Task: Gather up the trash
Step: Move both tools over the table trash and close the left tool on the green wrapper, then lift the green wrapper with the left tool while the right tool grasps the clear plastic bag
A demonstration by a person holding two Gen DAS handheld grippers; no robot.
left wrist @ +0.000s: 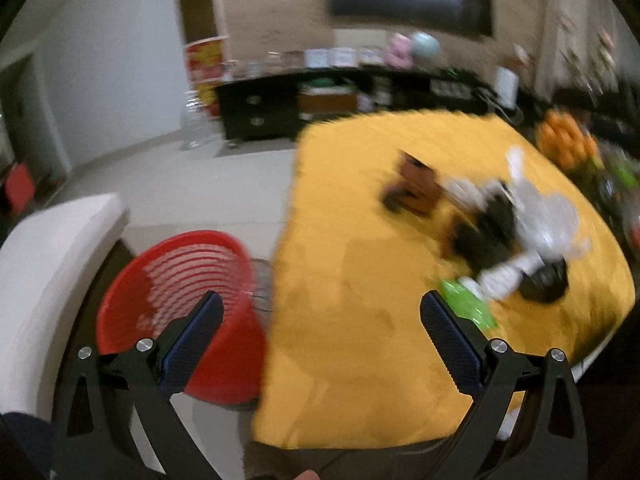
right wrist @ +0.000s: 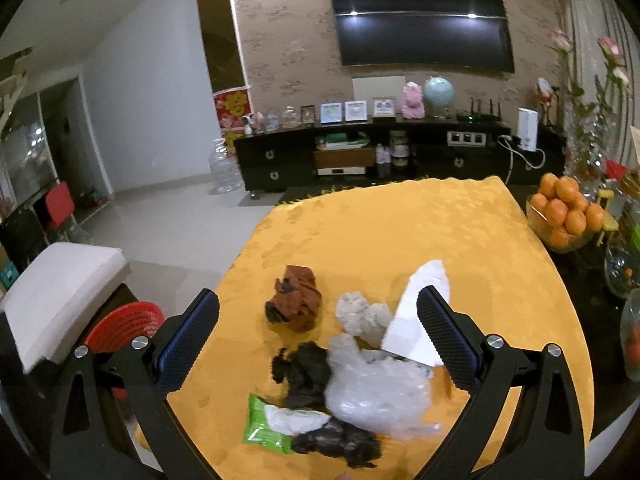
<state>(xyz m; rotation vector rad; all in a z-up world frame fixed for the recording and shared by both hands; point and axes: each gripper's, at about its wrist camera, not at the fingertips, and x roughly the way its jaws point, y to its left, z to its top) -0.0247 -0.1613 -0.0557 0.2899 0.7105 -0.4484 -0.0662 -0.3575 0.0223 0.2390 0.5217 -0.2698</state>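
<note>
A pile of trash lies on the yellow tablecloth [right wrist: 400,220]: a brown crumpled wrapper [right wrist: 296,302], crumpled tissue [right wrist: 360,316], a white paper [right wrist: 416,320], clear plastic [right wrist: 380,392], black plastic bits [right wrist: 304,372] and a green packet [right wrist: 264,424]. My right gripper [right wrist: 318,308] is open and empty above the pile. My left gripper [left wrist: 320,312] is open and empty over the cloth's left part, beside the red basket [left wrist: 176,280] on the floor. The left wrist view is blurred; the pile [left wrist: 500,232] shows at its right.
A white cushioned seat [right wrist: 60,292] stands left of the red basket [right wrist: 124,324]. A bowl of oranges [right wrist: 564,212] and glassware [right wrist: 624,268] stand right of the table. A black TV cabinet [right wrist: 360,156] lines the far wall.
</note>
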